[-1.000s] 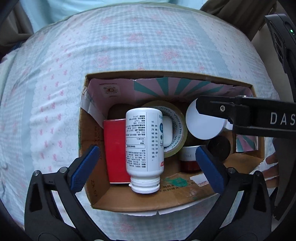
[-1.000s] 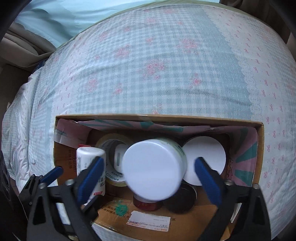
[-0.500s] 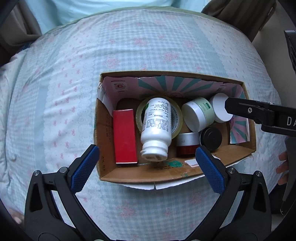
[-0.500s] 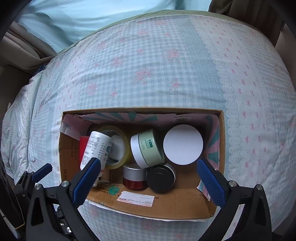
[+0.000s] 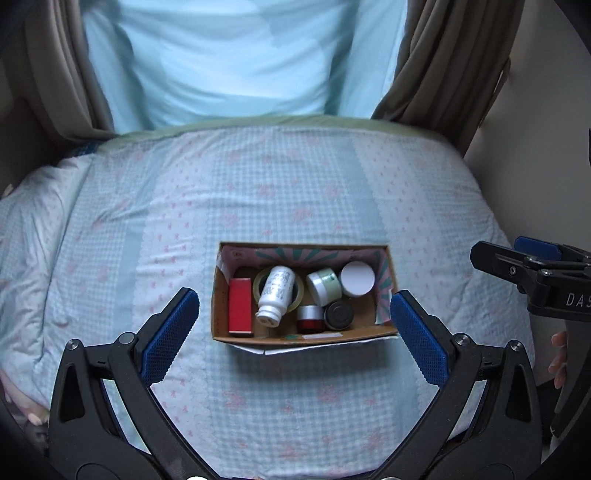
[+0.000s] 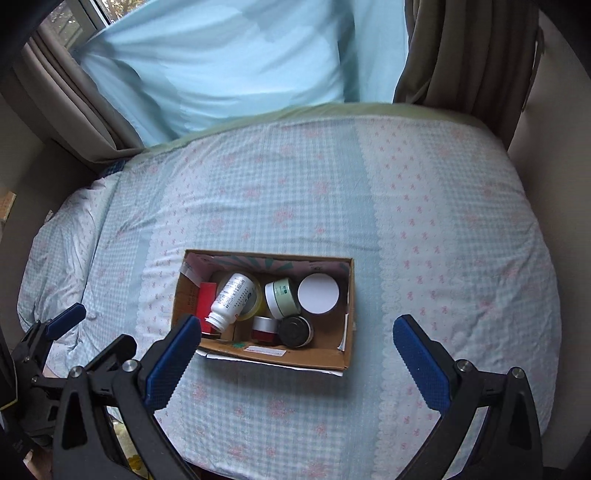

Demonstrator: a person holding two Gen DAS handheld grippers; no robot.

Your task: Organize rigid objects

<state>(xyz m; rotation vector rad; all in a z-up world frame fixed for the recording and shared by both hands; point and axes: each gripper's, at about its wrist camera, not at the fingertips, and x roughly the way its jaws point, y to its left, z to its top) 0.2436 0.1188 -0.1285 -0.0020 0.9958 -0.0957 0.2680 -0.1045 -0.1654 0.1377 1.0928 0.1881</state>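
An open cardboard box (image 5: 221, 295) (image 6: 347, 347) sits on the checked bed cover. Inside lie a red carton (image 5: 240, 310) (image 6: 206, 301), a white pill bottle (image 5: 275, 295) (image 6: 232, 299) resting on a tape roll (image 5: 260, 282), a pale green jar (image 5: 324, 286) (image 6: 281, 297), a white-lidded jar (image 5: 357, 278) (image 6: 318, 293), a small red jar (image 5: 309, 318) (image 6: 265, 328) and a black-lidded jar (image 5: 338, 314) (image 6: 295, 331). My left gripper (image 5: 295, 332) hangs open well above and in front of the box, holding nothing. My right gripper (image 6: 295, 354) is open too, also raised clear of the box.
The bed cover (image 5: 295, 192) stretches wide on all sides of the box. A pale blue curtain (image 5: 236, 59) and brown drapes (image 5: 443, 66) hang behind the bed. A window (image 6: 74, 22) shows at the far left. A hand (image 5: 559, 354) holds the right gripper's handle.
Both grippers have pulled up and back from the box, which now looks much smaller. The pill bottle and the green jar were let go and lie in the box.
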